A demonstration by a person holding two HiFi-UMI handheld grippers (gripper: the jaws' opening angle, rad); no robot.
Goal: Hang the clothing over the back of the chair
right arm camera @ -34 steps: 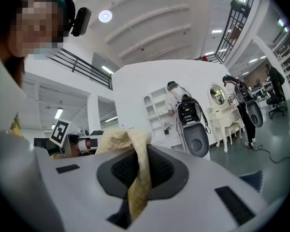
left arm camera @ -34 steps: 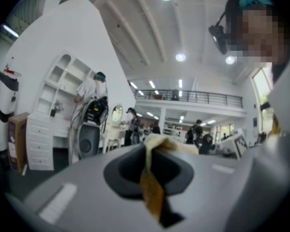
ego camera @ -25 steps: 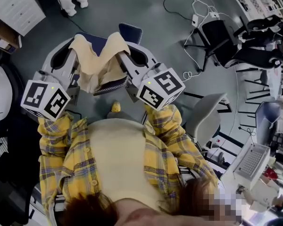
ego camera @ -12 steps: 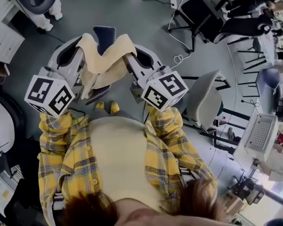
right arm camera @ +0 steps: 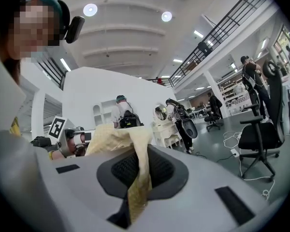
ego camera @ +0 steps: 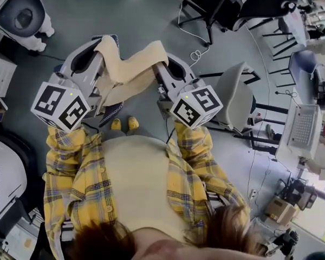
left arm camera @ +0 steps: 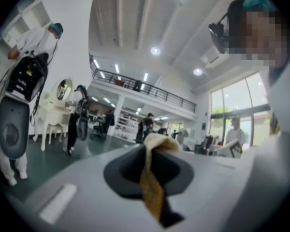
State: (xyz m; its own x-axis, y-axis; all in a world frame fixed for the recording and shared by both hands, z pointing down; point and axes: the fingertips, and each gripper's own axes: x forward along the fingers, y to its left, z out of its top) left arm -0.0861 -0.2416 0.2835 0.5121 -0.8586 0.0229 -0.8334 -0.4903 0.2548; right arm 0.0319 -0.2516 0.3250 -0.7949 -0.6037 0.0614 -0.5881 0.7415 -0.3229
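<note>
A cream-yellow garment [ego camera: 131,69] hangs stretched between my two grippers, in front of the person in the yellow plaid shirt. My left gripper [ego camera: 103,46] is shut on its left end, with the fabric pinched in the jaws [left arm camera: 152,192]. The right gripper [ego camera: 159,58] is shut on the other end, and cloth [right arm camera: 111,137] bunches over its jaws. Both grippers point level and are held above the floor. A light grey chair [ego camera: 235,96] stands just right of the right gripper. A dark blue piece [ego camera: 112,111] shows under the cloth; I cannot tell whether it belongs to the garment.
A black office chair [ego camera: 211,4] and loose cables [ego camera: 195,53] are on the floor ahead. A person in white [ego camera: 21,15] stands at the far left near a white cabinet [ego camera: 0,69]. A desk with a keyboard [ego camera: 303,129] is at the right.
Both grippers have swung round to the right with the garment still stretched between them. The floor has slid leftward in view, and the grey chair now lies closer beside the right gripper.
</note>
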